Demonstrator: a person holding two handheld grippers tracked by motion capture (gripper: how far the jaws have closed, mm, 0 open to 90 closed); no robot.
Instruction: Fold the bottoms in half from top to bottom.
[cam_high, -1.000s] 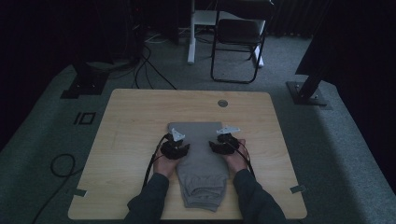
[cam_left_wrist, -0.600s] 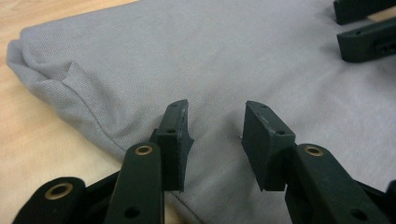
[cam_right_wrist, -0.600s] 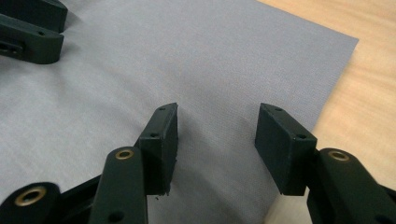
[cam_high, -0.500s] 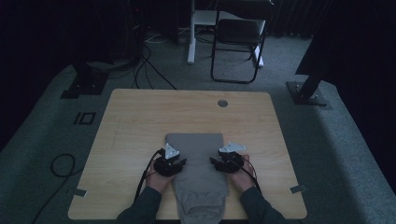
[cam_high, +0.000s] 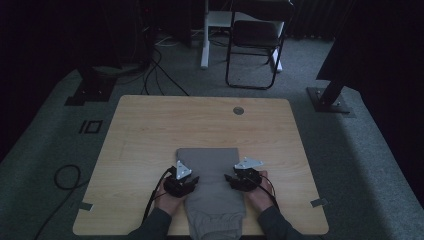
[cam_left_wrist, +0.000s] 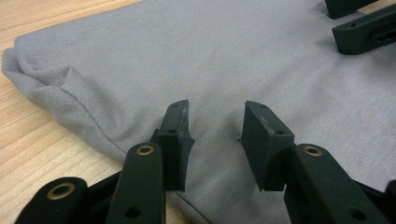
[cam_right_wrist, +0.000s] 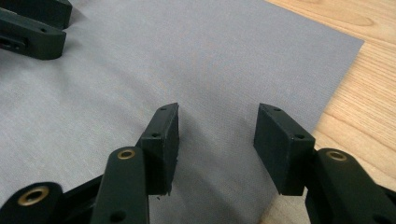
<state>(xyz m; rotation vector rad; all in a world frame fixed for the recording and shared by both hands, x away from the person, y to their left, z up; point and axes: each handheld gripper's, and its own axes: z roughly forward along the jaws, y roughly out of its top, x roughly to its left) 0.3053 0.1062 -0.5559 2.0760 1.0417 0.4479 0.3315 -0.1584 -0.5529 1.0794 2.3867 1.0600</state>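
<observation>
The grey cloth (cam_high: 210, 190) was laid flat at the lower middle of the desk (cam_high: 150, 130). The left gripper (cam_high: 186, 183) was seen at its left edge and the right gripper (cam_high: 239, 179) at its right edge, both parted, with nothing pinched.

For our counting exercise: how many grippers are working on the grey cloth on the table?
2. The left gripper sits at the left edge of the grey cloth, the right gripper at its right edge; both have open jaws over the fabric.
</observation>
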